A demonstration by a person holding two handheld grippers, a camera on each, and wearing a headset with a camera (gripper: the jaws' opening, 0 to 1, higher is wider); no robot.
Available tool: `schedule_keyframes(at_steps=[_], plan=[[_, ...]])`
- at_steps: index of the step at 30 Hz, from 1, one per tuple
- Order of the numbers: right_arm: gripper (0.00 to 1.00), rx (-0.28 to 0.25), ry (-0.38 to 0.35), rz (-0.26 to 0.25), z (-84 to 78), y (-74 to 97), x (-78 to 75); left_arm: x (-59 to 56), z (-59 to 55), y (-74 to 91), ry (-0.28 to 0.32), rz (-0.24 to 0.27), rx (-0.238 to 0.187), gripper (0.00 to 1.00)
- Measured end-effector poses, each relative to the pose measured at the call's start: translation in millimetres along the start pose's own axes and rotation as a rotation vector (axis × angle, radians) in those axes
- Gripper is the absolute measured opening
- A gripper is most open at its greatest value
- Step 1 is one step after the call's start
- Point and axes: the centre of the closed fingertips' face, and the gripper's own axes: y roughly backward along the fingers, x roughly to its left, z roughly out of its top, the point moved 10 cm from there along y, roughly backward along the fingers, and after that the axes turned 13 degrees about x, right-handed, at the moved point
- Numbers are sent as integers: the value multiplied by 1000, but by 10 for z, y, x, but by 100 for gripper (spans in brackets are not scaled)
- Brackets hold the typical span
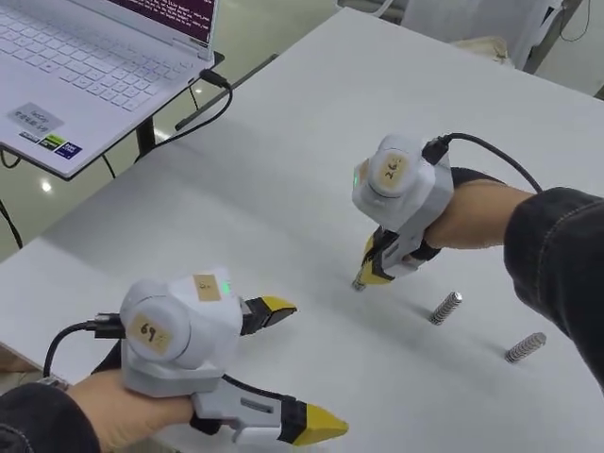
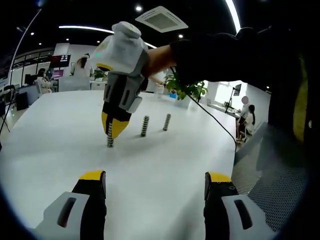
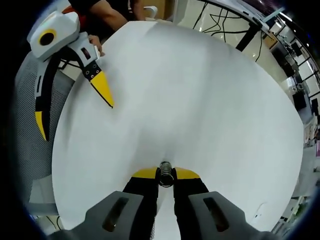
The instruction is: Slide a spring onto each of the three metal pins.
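Yellow jaw tips of the right gripper (image 3: 166, 175) were seen pinched shut on a spring (image 3: 166, 179). It was held upright, long axis vertical, lower end down at the white table (image 1: 311, 142). A second spring (image 2: 145, 126) and a third spring (image 2: 166, 122) were stood upright just beside it, in a row. The left gripper (image 2: 155, 177) was held wide open and empty, well apart, so the right was judged nearer. No pin could be made out inside the coil.
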Motion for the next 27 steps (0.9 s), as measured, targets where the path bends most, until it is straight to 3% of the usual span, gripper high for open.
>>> schedule_keyframes(at_steps=[17, 27], plan=[[9, 1, -5, 10, -30, -87, -15, 31, 10, -12, 7, 4, -1, 77], [21, -20, -30, 14, -74, -85, 1, 29, -5, -17, 8, 3, 3, 77]])
